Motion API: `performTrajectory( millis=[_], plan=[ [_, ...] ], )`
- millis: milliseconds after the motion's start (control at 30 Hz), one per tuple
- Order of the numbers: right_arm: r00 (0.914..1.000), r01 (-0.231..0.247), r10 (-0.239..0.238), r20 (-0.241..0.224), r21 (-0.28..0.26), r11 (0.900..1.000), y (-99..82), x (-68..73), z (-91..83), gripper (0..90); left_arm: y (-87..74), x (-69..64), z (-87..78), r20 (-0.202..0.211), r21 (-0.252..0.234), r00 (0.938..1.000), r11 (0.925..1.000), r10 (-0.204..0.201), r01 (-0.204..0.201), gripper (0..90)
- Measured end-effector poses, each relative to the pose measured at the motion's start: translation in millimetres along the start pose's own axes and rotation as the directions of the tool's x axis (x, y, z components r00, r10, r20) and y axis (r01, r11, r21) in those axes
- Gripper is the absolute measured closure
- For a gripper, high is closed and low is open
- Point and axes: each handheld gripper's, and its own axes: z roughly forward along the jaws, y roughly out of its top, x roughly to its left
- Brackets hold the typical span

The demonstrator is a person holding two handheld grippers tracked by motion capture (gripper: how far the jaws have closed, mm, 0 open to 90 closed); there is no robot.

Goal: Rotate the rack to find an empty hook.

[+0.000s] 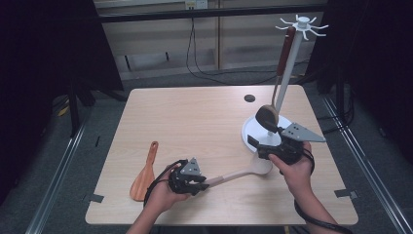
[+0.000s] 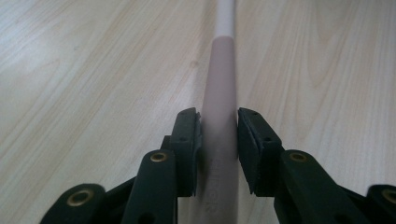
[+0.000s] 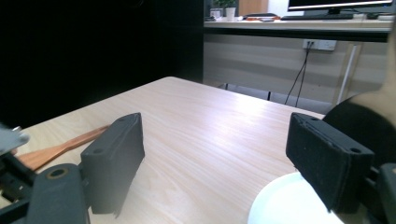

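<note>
On a pale wooden table (image 1: 204,122), the left gripper (image 1: 199,184) clamps the pale spoon's handle (image 2: 218,121) while the right gripper (image 1: 255,146) waits with jaws apart beside the utensil stand's white base (image 1: 251,130), where a loose grip could let the spoon twist free.

In the left gripper view the pale handle (image 2: 219,93) runs off the top edge, its near end blurred. The right gripper's fingers (image 3: 114,161) cover part of the orange spatula (image 3: 60,148); the white base (image 3: 285,203) is cropped below.
</note>
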Motion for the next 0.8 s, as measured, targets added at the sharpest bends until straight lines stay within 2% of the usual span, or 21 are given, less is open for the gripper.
performTrajectory(
  millis=[67,167,200,233,267,300,333,367,433,467,533,733,800],
  plan=[
    [0.9999,-0.003,0.003,-0.016,0.008,1.0,-0.5,2.3,1.4,19.3,-2.1,0.6,0.9,0.003,-0.019,0.9996,0.9995,-0.026,0.026,66.0],
    [0.9986,-0.001,0.003,-0.052,0.028,0.9996,-1.6,4.8,5.5,18.8,-3.8,1.0,0.2,-0.025,-0.018,0.9985,0.9987,-0.048,0.048,65.1],
    [0.9979,0.005,-0.003,-0.065,0.034,0.9994,-2.2,6.2,7.4,18.8,-3.5,1.8,-1.4,-0.043,-0.002,0.9984,0.9993,-0.037,0.037,65.2],
    [0.9964,0.017,-0.013,-0.083,0.047,0.9987,-2.7,7.3,8.9,18.8,-4.6,3.2,-1.2,-0.067,-0.018,0.9971,0.9993,-0.034,0.033,65.2],
    [0.9952,0.021,-0.016,-0.097,0.056,0.9982,-3.4,9.4,11.1,18.7,-5.4,5.0,-2.5,-0.084,-0.01,0.9957,0.9993,-0.037,0.036,64.7],
    [0.9937,0.032,-0.025,-0.11,0.065,0.9974,-3.9,11.0,13.0,18.6,-6.2,6.3,-3.5,-0.076,-0.009,0.9954,0.9983,-0.058,0.057,64.2],
    [0.9921,0.038,-0.029,-0.122,0.071,0.9967,-4.5,13.1,15.1,18.4,-7.5,6.7,-2.5,-0.076,-0.035,0.9946,0.9971,-0.07,0.068,63.7],
    [0.9902,0.046,-0.035,-0.135,0.079,0.9958,-5.0,15.0,17.3,18.2,-8.6,6.8,-2.6,-0.088,-0.041,0.9931,0.9964,-0.077,0.074,63.0],
    [0.9853,0.061,-0.044,-0.165,0.096,0.9935,-6.2,18.6,21.1,17.9,-9.4,7.6,-4.1,-0.094,-0.03,0.992,0.9962,-0.085,0.082,61.1],
    [0.9818,0.077,-0.057,-0.181,0.105,0.9915,-6.8,19.7,22.7,17.7,-10.3,7.6,-3.4,-0.089,-0.055,0.9913,0.9942,-0.097,0.092,60.7],
    [0.9785,0.097,-0.072,-0.193,0.121,0.9879,-7.8,22.8,25.8,17.6,-12.1,9.3,-6.4,-0.088,-0.069,0.9892,0.9915,-0.117,0.111,57.3],
    [0.962,0.113,-0.069,-0.264,0.153,0.9817,-9.5,27.8,33.7,18.1,-15.8,12.1,-15.9,-0.09,-0.11,0.9795,0.9793,-0.18,0.17,44.7],
    [0.9573,0.117,-0.066,-0.282,0.171,0.9783,-10.5,29.4,37.0,18.1,-17.0,12.7,-18.6,-0.109,-0.118,0.9751,0.9766,-0.193,0.18,37.9]
  ],
)
